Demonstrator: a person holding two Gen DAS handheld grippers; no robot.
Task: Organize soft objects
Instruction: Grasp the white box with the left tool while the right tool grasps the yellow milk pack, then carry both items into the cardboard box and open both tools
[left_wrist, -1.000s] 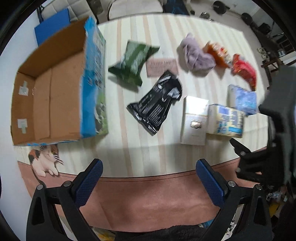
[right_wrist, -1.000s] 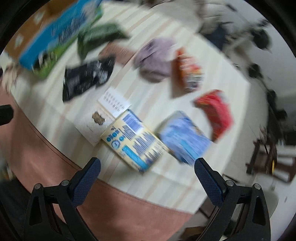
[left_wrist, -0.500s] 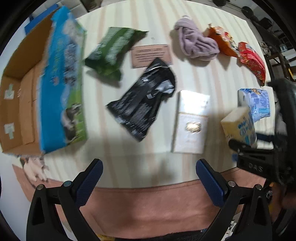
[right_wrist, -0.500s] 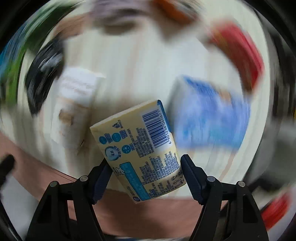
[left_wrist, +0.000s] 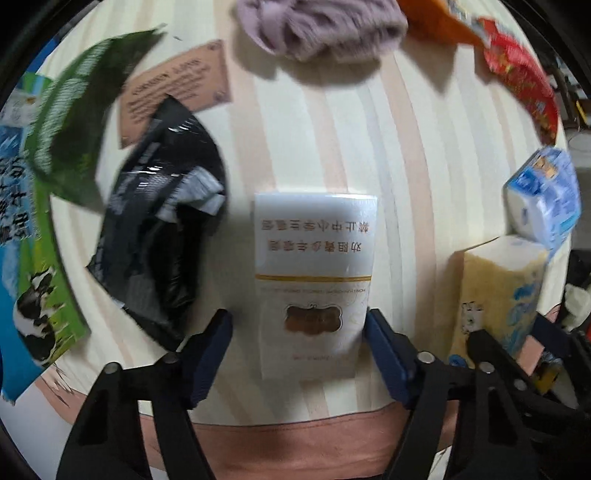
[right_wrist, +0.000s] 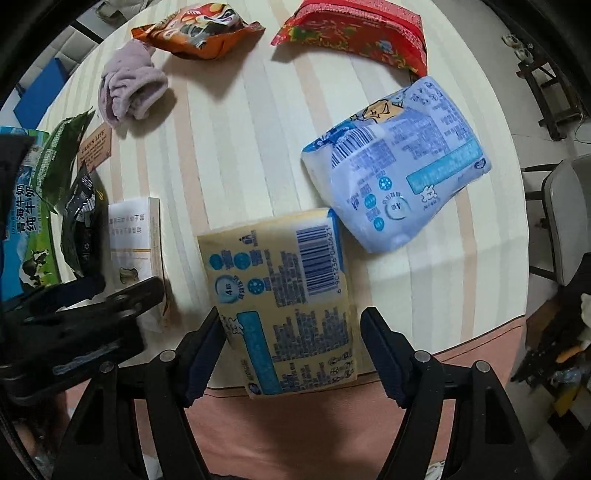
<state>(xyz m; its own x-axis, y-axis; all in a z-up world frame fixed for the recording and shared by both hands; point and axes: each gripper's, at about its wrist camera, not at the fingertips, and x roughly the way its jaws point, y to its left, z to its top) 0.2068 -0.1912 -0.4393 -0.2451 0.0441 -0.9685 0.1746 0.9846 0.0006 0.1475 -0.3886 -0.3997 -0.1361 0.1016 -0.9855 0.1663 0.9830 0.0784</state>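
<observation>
right gripper (right_wrist: 290, 345) closed on the yellow tissue pack (right_wrist: 284, 306), both blue ribbed pads pressing the soft plastic sides, the pack tilted with barcode up, near the front edge of the striped table (right_wrist: 236, 155). left gripper (left_wrist: 299, 341) around the near end of the white box (left_wrist: 314, 273), a flat glossy carton with gold line and printed characters, right pad touching its edge, left pad a little apart; cannot tell if really clamped. just right of the yellow pack, a blue tissue pack (right_wrist: 399, 162), puffy and rounded, lying flat. farther back, a red crinkled snack bag (right_wrist: 354, 33) and an orange snack bag (right_wrist: 199, 31), then a lilac fleece cloth (right_wrist: 127, 86), bunched and fuzzy. left of the white box, a black shiny foil pouch (left_wrist: 162, 236), wrinkled, partly over a brown card (left_wrist: 177, 85). beside it a green foil bag (left_wrist: 77, 122), blurred. at far left, the blue and green milk carton box (left_wrist: 26, 258) with a cow picture. pink cloth border along the table's front edge.
</observation>
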